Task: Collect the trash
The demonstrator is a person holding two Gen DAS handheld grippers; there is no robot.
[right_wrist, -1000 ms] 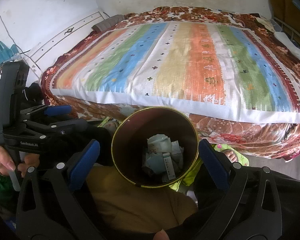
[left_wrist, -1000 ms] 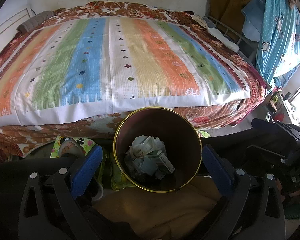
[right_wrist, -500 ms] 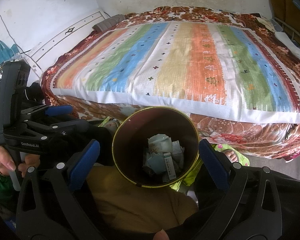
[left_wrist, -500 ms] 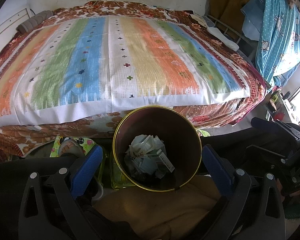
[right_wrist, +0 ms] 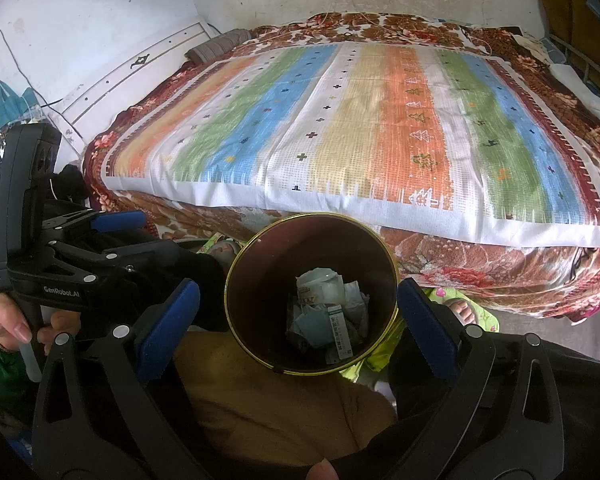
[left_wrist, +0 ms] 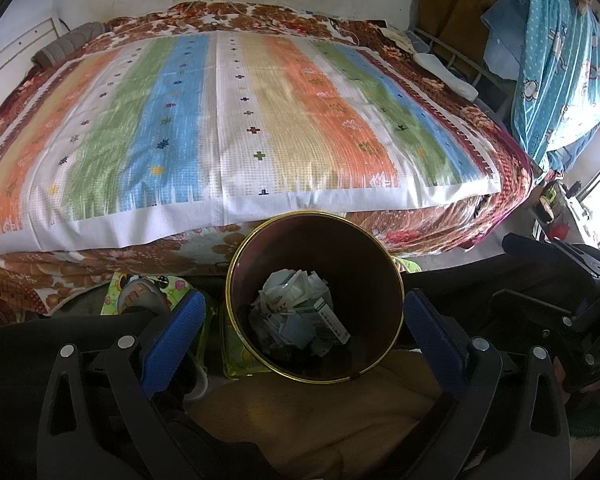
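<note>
Nothing moved, gold-rimmed bin [left_wrist: 380, 280], crumpled trash [left_wrist: 300, 312]

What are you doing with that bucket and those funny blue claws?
A person sits by the bed holding a gripper in each hand, tidying up trash. The left gripper and the right gripper are both open and hold nothing. Between them is a round bin with a gold rim. Crumpled wrappers and a small box already lie at its bottom. No loose trash shows on the striped blanket.
</note>
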